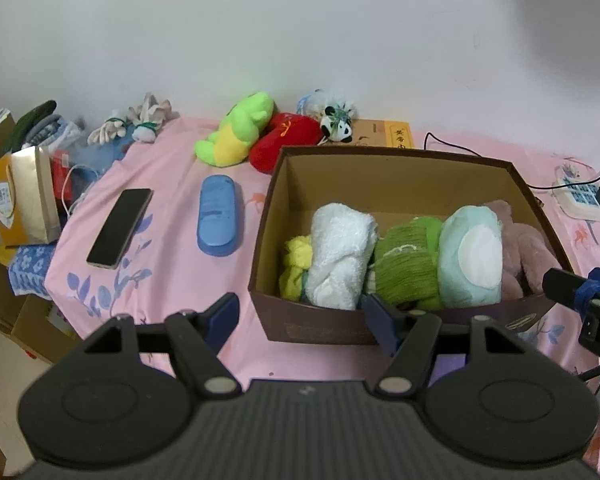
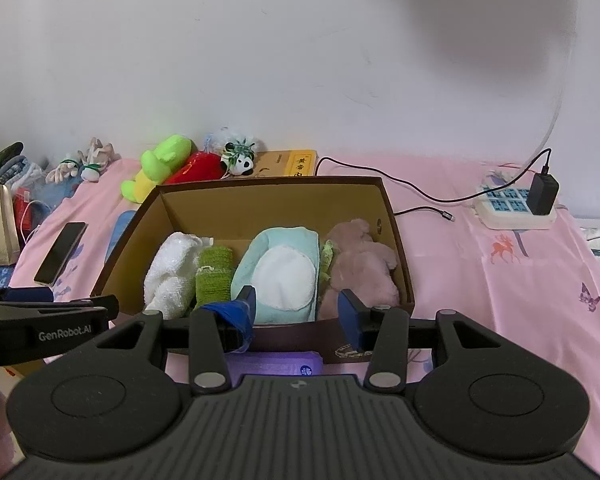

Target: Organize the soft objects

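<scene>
Black left gripper [image 2: 48,300] arm reads "GenRobot.AI".

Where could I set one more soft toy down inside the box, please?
The back half of the box, behind the white towel and the teal plush, shows bare floor. The front row, ending with the pink plush, is packed tight.
</scene>
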`<action>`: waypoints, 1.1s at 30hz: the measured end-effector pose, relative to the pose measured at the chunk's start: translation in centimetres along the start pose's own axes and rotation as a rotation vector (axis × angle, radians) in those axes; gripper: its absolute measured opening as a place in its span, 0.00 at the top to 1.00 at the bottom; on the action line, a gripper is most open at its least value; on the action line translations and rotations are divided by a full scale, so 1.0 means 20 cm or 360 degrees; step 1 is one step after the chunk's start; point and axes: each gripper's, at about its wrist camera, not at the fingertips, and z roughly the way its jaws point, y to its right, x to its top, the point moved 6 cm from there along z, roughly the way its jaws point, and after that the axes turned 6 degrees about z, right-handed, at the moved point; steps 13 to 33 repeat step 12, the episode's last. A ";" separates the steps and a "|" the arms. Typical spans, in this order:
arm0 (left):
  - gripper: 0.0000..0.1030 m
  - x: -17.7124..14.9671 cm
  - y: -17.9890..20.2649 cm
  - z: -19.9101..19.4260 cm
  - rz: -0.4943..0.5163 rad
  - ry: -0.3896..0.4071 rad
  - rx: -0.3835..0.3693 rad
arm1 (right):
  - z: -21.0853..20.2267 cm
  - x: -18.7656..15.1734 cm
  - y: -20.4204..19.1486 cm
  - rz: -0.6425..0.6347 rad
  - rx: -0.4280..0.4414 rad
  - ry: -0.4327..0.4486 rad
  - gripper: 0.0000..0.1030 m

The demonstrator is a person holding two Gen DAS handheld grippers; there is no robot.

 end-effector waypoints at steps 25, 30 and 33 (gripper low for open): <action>0.36 0.01 0.01 -0.01 -0.0044 0.0048 -0.0039 | 0.00 -0.01 0.00 0.0026 0.0007 0.0008 0.71; 0.36 0.01 0.01 -0.01 -0.0044 0.0048 -0.0039 | 0.00 -0.01 0.00 0.0026 0.0007 0.0008 0.71; 0.36 0.01 0.01 -0.01 -0.0044 0.0048 -0.0039 | 0.00 -0.01 0.00 0.0026 0.0007 0.0008 0.71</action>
